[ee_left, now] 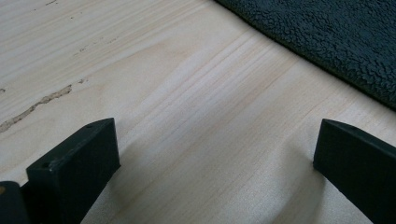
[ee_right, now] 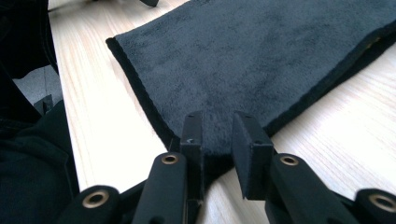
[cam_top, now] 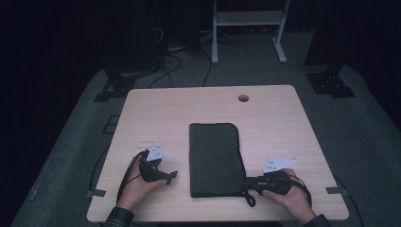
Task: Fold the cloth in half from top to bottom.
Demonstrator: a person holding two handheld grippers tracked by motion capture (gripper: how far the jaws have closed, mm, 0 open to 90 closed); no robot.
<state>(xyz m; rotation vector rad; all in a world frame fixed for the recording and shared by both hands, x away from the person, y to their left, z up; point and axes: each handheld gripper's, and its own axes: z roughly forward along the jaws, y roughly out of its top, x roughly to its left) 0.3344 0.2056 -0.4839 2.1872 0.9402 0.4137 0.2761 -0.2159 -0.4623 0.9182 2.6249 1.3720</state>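
My right gripper point(ee_right: 218, 140) pinches the near right corner of the dark grey folded fleece cloth point(cam_top: 215, 158) mid-table; left gripper point(ee_left: 215, 158) spread, beside it. Shallow bite, corner may slip when lifted.

Fuzzy matt cloth point(cam_top: 213, 158), pale wood table point(cam_top: 156, 113)

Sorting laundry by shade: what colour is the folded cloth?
Dark charcoal grey cloth, clearest in the right gripper view.
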